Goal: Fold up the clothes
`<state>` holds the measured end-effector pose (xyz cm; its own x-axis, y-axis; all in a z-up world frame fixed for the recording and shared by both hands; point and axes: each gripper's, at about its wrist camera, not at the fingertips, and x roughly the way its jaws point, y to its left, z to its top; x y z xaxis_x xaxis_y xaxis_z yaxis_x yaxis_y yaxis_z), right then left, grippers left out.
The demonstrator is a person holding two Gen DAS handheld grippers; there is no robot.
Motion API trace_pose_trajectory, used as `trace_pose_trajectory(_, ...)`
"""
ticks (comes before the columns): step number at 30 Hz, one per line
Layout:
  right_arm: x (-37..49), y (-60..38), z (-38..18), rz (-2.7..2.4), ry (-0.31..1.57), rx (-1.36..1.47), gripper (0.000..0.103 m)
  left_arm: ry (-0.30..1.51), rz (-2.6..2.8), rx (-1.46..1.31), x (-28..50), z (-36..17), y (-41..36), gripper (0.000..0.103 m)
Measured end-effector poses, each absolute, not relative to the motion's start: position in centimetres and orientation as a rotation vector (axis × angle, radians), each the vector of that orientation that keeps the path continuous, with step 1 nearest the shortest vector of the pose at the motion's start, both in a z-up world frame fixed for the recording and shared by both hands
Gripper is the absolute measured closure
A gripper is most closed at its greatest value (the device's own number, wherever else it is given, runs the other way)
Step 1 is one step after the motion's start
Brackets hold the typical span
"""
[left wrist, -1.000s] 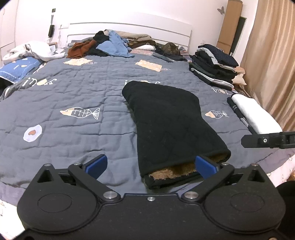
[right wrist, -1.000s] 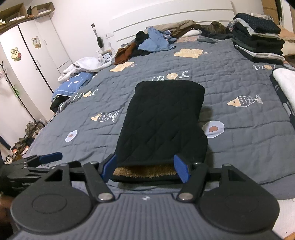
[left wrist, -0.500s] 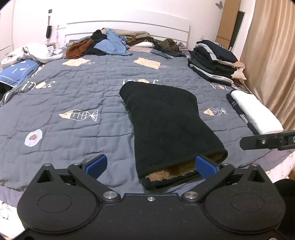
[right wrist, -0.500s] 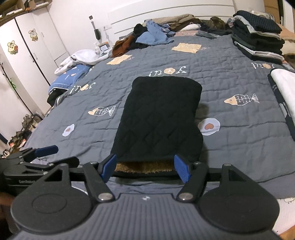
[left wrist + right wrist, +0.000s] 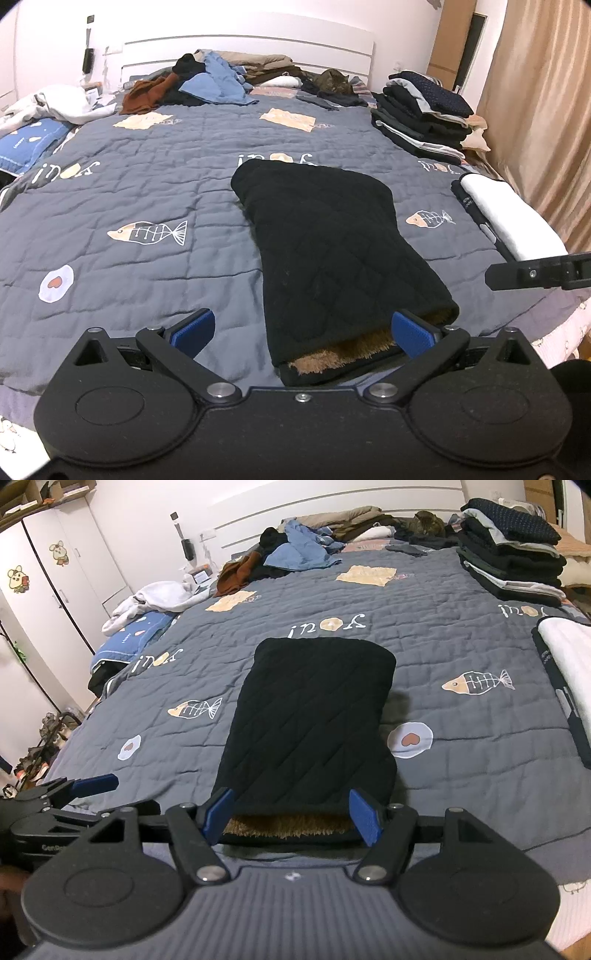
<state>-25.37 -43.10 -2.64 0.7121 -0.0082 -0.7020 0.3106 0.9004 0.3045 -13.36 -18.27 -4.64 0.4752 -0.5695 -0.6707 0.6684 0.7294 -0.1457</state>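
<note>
A folded black quilted garment (image 5: 332,240) (image 5: 314,709) with brown fleece lining lies lengthwise in the middle of the grey bedspread (image 5: 147,184). Its open end, where the lining shows, points toward me. My left gripper (image 5: 302,332) hovers open over that near end, its blue pads wide apart, the right pad beside the garment's right corner. My right gripper (image 5: 291,814) is open too, its pads framing the near end without pressing on it. In the left wrist view one right finger (image 5: 517,275) shows off to the garment's right, apart from it. A left finger (image 5: 94,783) shows low in the right wrist view.
A stack of folded dark clothes (image 5: 424,114) (image 5: 513,561) sits at the bed's far right. An unfolded heap (image 5: 210,81) lies by the headboard. A folded white piece (image 5: 506,218) lies on the right edge, a curtain (image 5: 535,110) behind it. White cloth and a blue pillow (image 5: 29,144) lie far left.
</note>
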Motion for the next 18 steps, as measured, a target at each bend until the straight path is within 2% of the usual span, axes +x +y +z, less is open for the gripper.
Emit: trace_pose_trajectory(18,-23.7,-51.4,-9.9,-0.101,0.691,0.67,0.033,0.783,-0.779,0.097,-11.3,-5.8,-17.2,0.0)
